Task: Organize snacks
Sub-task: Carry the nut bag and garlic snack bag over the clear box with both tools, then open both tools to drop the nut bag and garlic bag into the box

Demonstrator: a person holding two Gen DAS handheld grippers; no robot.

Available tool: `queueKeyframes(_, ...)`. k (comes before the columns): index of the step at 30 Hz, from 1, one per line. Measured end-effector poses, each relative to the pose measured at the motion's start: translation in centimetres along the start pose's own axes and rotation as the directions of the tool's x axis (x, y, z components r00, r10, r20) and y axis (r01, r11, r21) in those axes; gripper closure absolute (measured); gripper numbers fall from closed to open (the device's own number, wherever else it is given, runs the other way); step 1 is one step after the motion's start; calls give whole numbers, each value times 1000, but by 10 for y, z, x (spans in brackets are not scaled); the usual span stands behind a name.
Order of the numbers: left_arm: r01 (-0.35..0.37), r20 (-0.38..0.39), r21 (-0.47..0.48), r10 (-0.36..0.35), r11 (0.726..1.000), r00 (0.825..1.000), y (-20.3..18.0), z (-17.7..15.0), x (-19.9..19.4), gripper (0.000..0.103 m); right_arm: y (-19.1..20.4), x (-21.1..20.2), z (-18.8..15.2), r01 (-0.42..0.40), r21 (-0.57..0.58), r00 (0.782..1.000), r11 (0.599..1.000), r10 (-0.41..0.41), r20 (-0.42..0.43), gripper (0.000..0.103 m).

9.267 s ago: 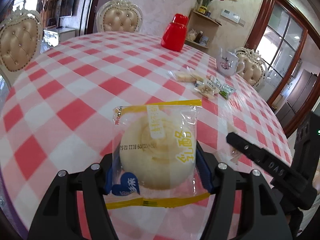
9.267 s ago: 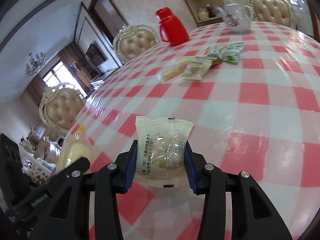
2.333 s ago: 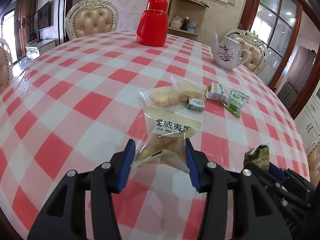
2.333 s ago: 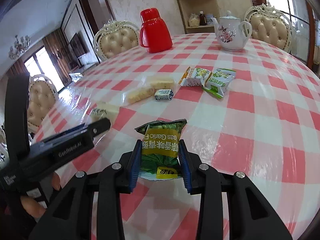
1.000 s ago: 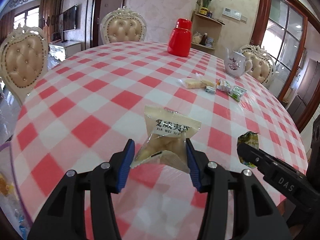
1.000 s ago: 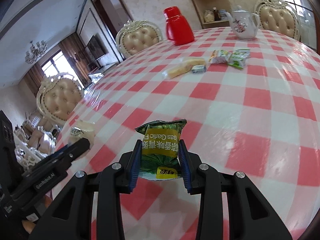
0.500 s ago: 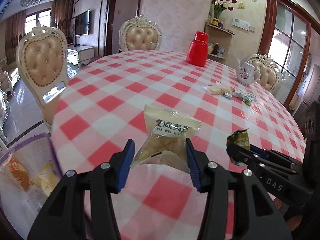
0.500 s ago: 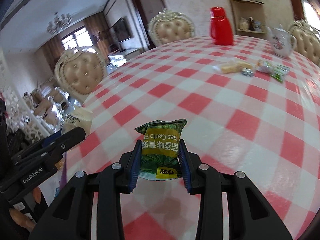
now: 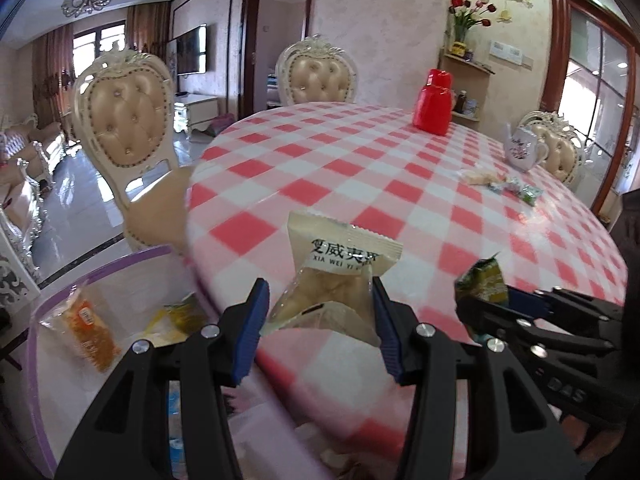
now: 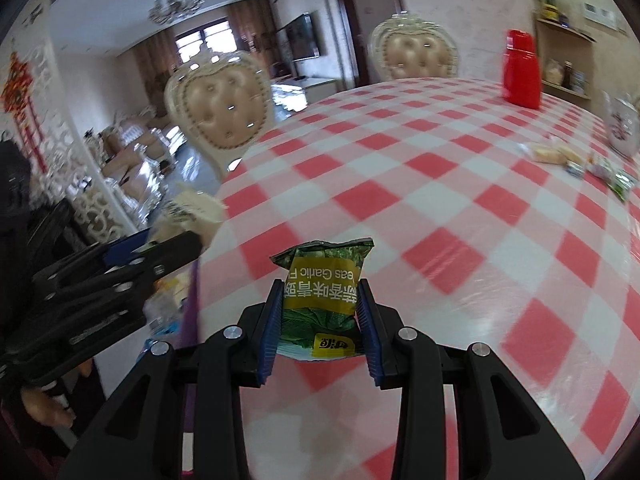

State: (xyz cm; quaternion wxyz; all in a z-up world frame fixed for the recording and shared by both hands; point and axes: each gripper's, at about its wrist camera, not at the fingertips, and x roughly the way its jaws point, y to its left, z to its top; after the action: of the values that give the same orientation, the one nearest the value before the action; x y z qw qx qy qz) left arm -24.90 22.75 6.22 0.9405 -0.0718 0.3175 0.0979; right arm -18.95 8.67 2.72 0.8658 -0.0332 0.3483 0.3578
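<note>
The left tool [image 9: 320,328], a black two-finger clamp with blue ribbed pads, is clenched on a cream-coloured, clear-windowed plastic snack packet [image 9: 340,276] printed with dark lettering, its pale biscuit-like filling showing between the pads. The right tool [image 10: 320,328], of the same make, grips a small green foil packet with a yellow label band [image 10: 324,288], held upright with its crimped top pointing away from the hand. Both packets hang just above the near rim of the round worktop under its red-and-white checked cloth [image 9: 400,184]. What the coming move seems to turn on is the clear plastic bin with a purple rim [image 9: 100,268], which stands below and to the left of the worktop's edge: it lies down-left of the left tool, which is plainly the nearer of the two, while the right tool sits further over the cloth on the far side of its partner. Inside the bin I can make out an orange wrapped snack [image 9: 90,330] and a yellowish packet [image 9: 176,316], though the blur there leaves other contents uncertain. A few more small packets [image 9: 504,184] lie well away near the white floral teapot [image 9: 522,152].
</note>
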Motion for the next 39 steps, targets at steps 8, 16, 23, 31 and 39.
queueKeyframes(8, -112, -19, -49, 111, 993, 994, 54, -5, 2, 52, 63, 11, -10, -75, -149, 997, 986, 70, -41, 68)
queueKeyframes(16, -203, -21, -69, 202, 977, 979, 90, -5, -4, 52, 110, 21, -25, -170, -260, 984, 951, 151, -89, 68)
queueKeyframes(23, -267, -35, -87, 265, 960, 964, 107, -4, -9, 46, 142, 25, -41, -275, -356, 960, 893, 237, -147, 64)
queueKeyframes(31, -353, 0, -113, 356, 929, 935, 102, 2, -14, 9, 86, -2, -15, -209, -219, 977, 953, 211, -13, 45)
queueKeyframes(39, -255, -29, -26, 254, 967, 967, 37, 9, 8, 8, -37, -30, -2, -87, 85, 993, 993, 79, 87, 32)
